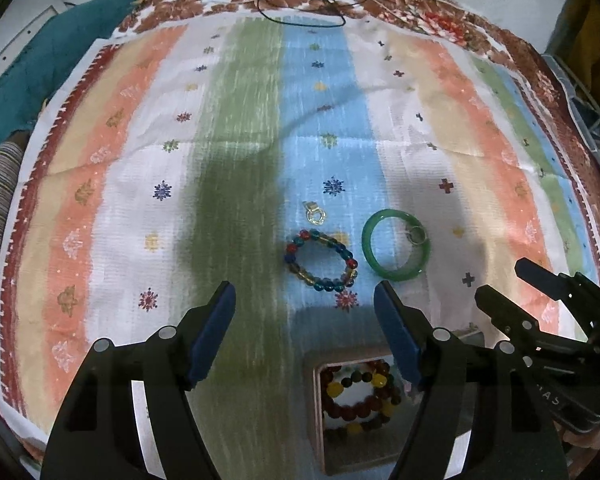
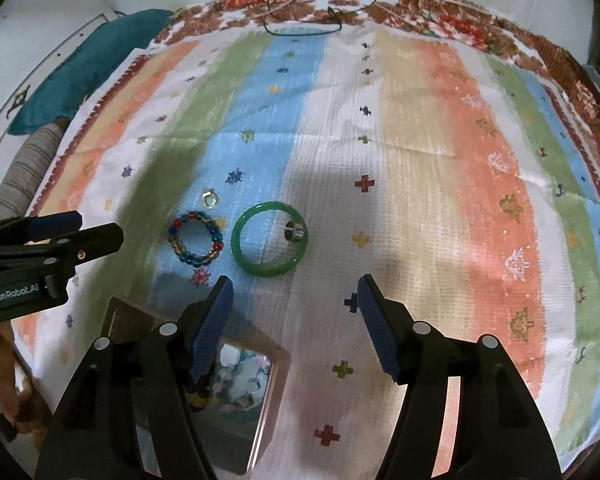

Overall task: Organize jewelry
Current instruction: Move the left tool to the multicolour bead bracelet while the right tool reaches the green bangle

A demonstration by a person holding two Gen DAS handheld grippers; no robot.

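Cloth: loose on the desk; a low pinch could snag it.
Box: near edge, beads inside; could be knocked.
Green bangle: smooth, may slip; small ring on its rim could roll off.
Bead bracelet: beside bangle.
Left hand-held gripper, right hand-held gripper: both spread apart, empty.

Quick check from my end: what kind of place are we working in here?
Probably a home, on a table or bed, not a workshop: a striped patterned cloth covers the surface, a teal fabric lies bunched at its far left edge, and cords trail along the floral border.
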